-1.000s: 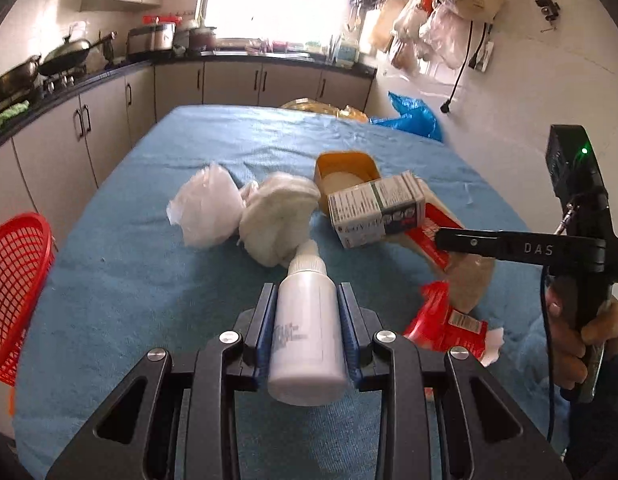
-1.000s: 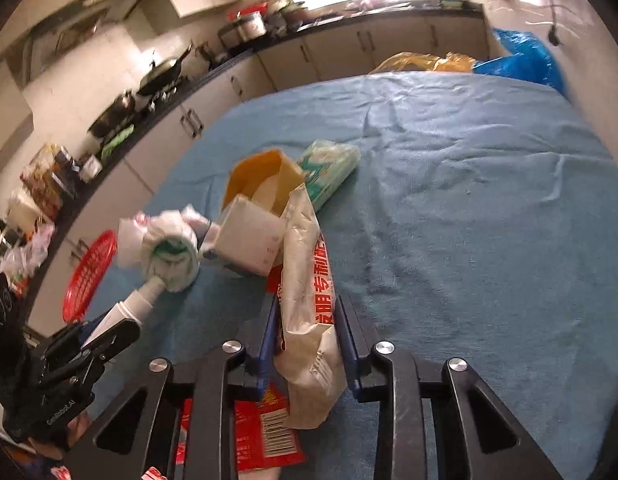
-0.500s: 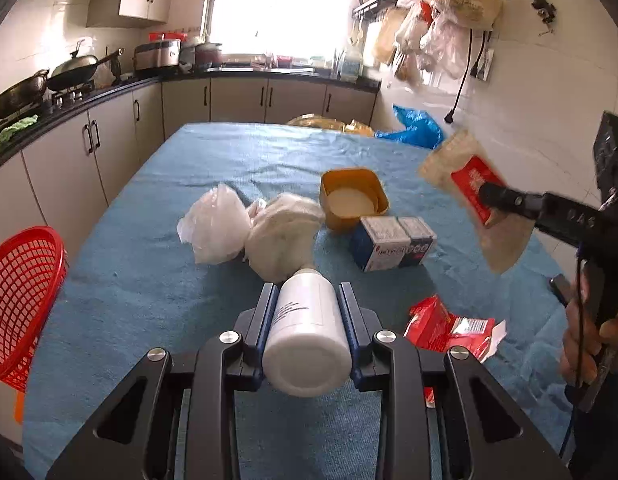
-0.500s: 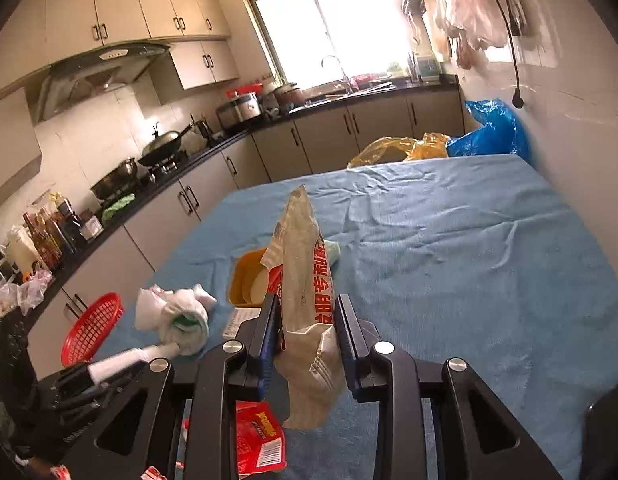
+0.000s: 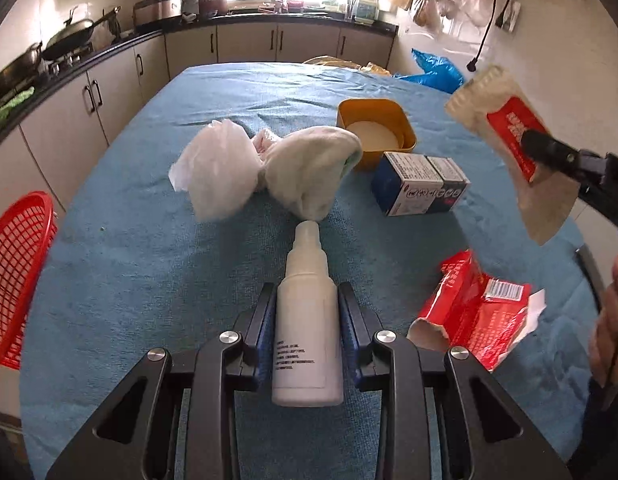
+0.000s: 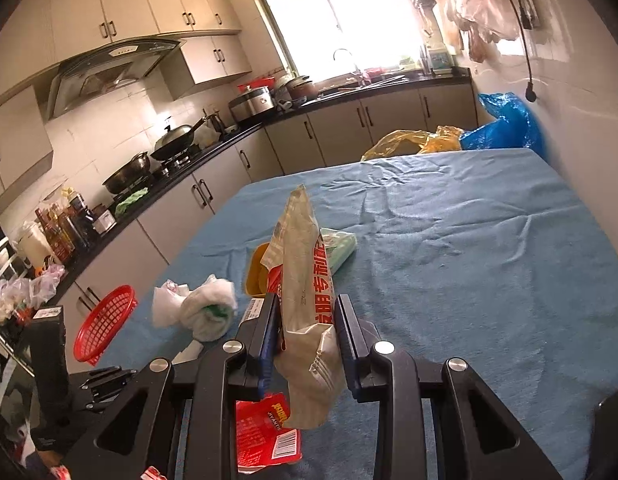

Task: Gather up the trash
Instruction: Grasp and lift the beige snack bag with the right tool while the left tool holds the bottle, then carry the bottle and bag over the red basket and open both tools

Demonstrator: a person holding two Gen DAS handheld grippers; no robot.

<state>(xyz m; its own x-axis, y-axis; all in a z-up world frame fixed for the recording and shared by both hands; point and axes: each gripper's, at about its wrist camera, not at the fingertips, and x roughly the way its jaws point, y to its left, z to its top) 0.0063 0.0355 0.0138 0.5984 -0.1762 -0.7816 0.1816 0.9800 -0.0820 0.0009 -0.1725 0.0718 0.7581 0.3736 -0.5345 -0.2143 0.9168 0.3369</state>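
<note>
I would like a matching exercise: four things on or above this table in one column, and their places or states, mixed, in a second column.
Things:
1. white bottle
2. beige wrapper
3. red basket
4. orange tub

Places or states:
A. at the table's left edge
B. clamped in the right gripper, off the table
C. standing open behind the small carton
D. clamped in the left gripper, cap forward

Pairs: 1-D, 2-B, 3-A, 4-C
</note>
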